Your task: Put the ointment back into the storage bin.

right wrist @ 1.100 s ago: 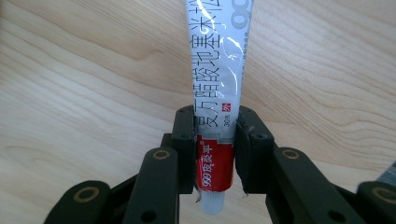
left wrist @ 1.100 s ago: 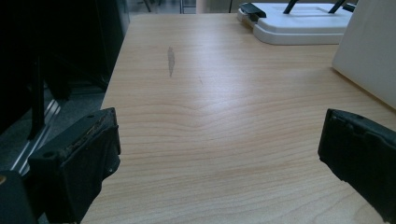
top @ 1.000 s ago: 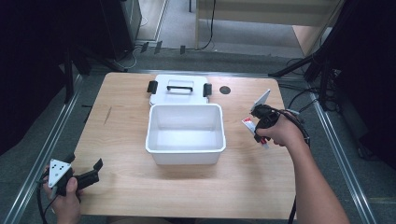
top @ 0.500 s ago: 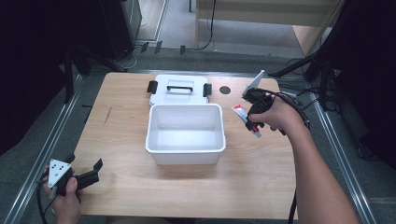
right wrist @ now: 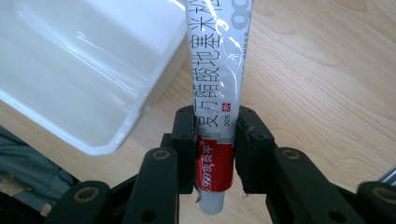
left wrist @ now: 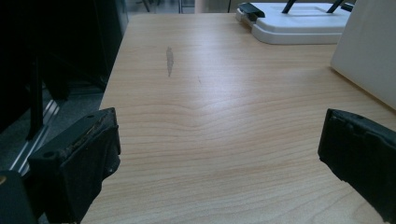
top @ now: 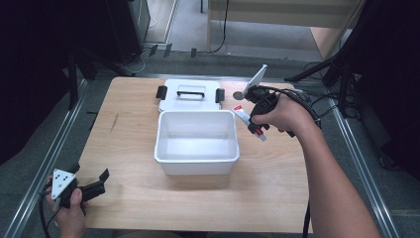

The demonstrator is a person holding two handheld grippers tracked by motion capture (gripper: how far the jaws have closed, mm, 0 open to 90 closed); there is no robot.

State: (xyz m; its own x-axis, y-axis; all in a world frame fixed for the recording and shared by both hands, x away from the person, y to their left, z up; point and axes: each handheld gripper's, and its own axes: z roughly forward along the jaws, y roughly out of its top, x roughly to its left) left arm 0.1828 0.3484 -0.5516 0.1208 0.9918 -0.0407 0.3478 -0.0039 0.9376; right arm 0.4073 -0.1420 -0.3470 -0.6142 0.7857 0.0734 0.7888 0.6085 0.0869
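Right gripper view: fingers [right wrist: 215, 140] clamp the tube [right wrist: 218, 88] just beside the white bin's [right wrist: 70, 70] rim; left gripper [top: 89, 189] open, empty.

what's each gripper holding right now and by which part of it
The right gripper clamps an ointment tube near its capped end. The left gripper is open on nothing.

A: Desk [top: 277, 198] – pale wood-grain laminate, smooth, satin sheen. Box [top: 197, 159] & lid [top: 188, 101]?

B: White plastic, glossy. Tube [right wrist: 219, 88] at box's 3 o'clock: foil-like, shiny, crinkled, w/ white plastic cap. Tongs [right wrist: 217, 140] matt black plastic.
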